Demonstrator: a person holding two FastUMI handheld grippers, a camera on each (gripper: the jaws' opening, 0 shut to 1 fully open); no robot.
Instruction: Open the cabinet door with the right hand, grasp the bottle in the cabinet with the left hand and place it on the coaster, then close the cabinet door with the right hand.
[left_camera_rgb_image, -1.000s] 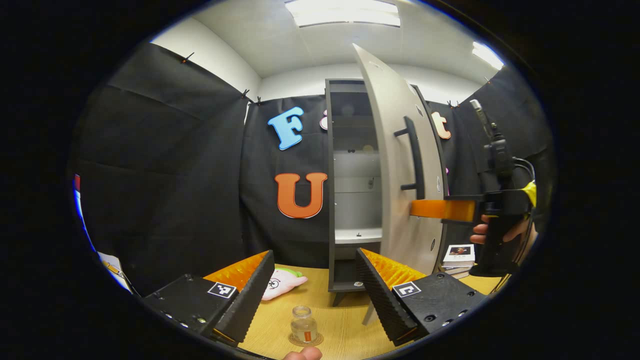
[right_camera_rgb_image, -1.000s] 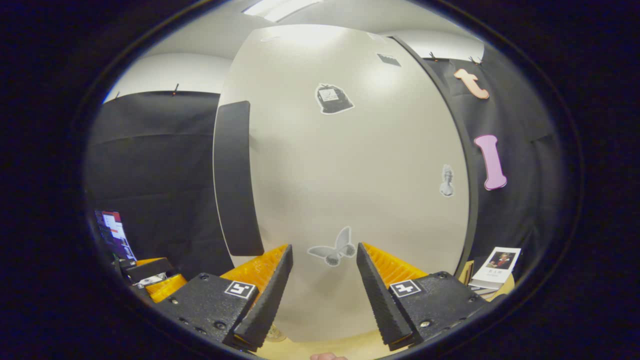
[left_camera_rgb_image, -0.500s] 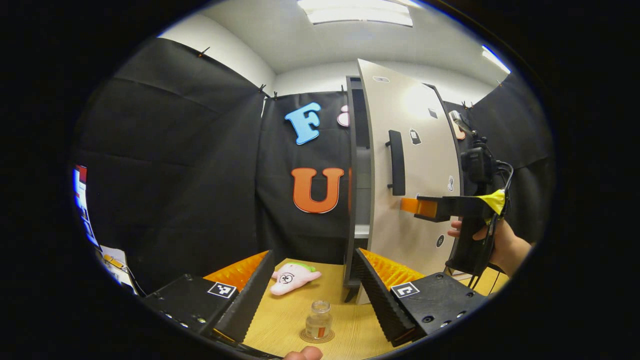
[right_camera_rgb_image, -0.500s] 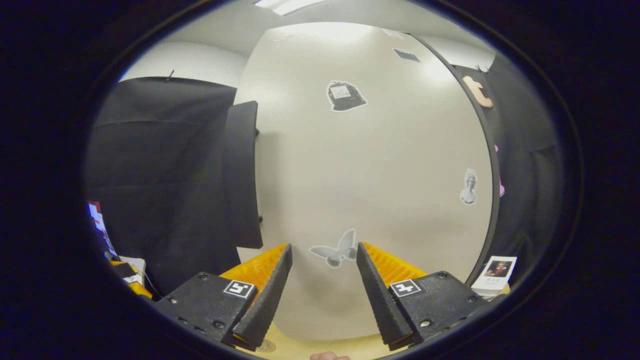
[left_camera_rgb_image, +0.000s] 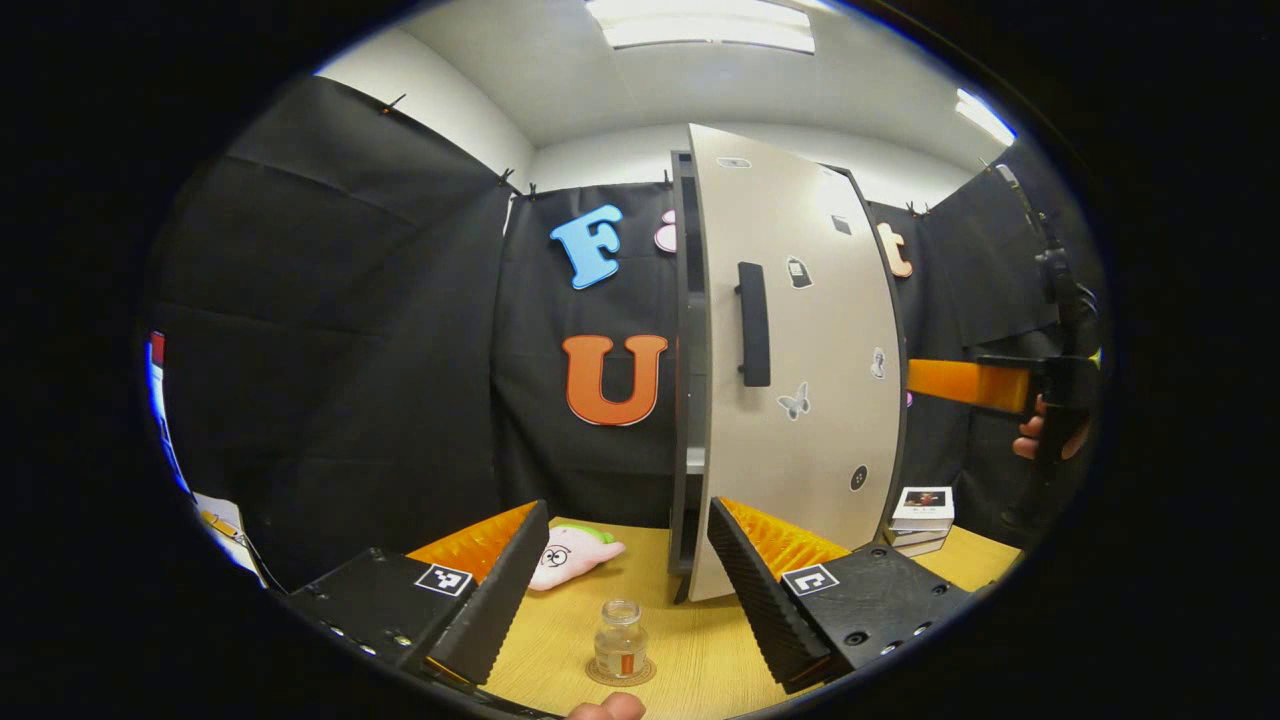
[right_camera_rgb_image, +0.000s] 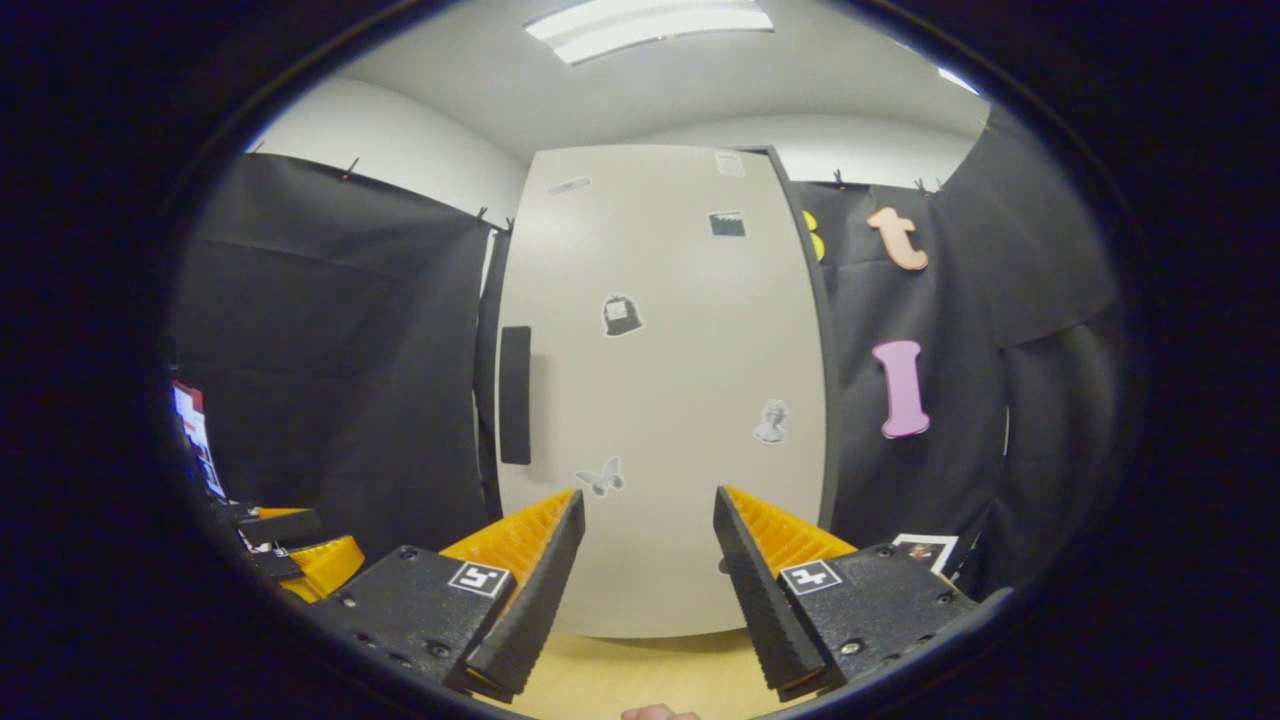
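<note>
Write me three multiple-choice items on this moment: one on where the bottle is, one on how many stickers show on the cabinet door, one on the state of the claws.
1. Where is the bottle?
A. On a shelf inside the cabinet
B. On the coaster on the table
C. Held in the left claw

2. In the right gripper view, how many stickers sit on the cabinet door below its top edge?
A. Four
B. One
C. Nine

3. What state are the two claws in?
A. Both shut on the door handle
B. Left shut on the bottle, right open
C. Both open and holding nothing

Answers:
1. B: the bottle stands upright on the round coaster, between and beyond the left claw's fingers.
2. A: a dark square, a bag-like shape, a bust and a butterfly.
3. C: the left claw and the right claw each show a wide gap with nothing in it.
</note>
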